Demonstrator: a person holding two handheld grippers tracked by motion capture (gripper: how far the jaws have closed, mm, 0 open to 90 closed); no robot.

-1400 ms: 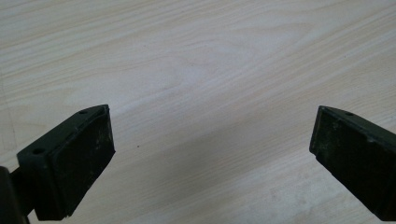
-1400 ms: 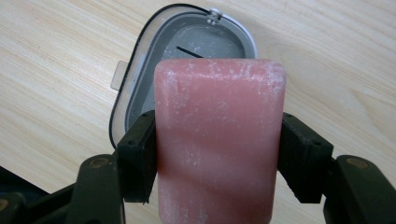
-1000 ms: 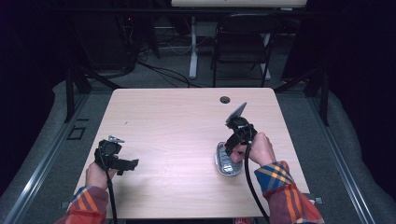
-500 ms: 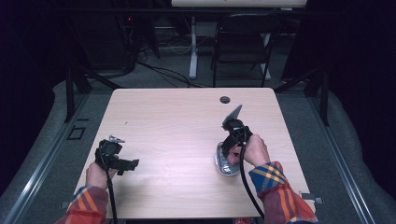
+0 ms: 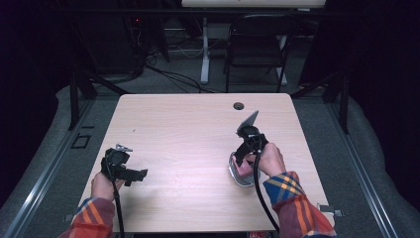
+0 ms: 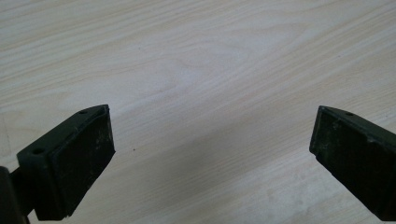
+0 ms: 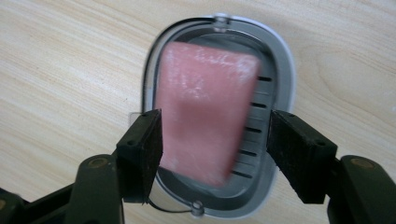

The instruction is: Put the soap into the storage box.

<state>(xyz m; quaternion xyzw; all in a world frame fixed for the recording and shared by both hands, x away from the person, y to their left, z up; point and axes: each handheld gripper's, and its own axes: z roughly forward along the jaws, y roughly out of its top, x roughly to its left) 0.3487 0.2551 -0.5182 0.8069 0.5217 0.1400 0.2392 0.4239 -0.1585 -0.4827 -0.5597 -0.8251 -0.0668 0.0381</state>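
**Pink soap between loosening jaws, over its dish**

Just been opening: right gripper (image 7: 212,135) jaws, a little apart around the pink soap (image 7: 205,107). At 9 o'clock in the right gripper view, touching or nearly touching the soap's edge with one pad; at 3 o'clock, standing clear of it with a visible gap, so no clamp. Lying tilted and slightly blurred, with the narrow end at 6 o'clock, inside the oval grey soap dish (image 7: 280,70). Slotted on the floor along its 3 o'clock side, white at the rim. Resting flat on the pale wood table (image 7: 56,60).

Seen from the high view, holding the right gripper (image 5: 246,148) pointed down over the soap dish (image 5: 237,176) at about 4 o'clock on the table, right hand (image 5: 270,158) wrapped round the body.

Wide apart with nothing between: left gripper (image 6: 210,149) jaws, over bare wood. Held low at about 8 o'clock on the table by the left hand (image 5: 101,184), well apart from the dish.
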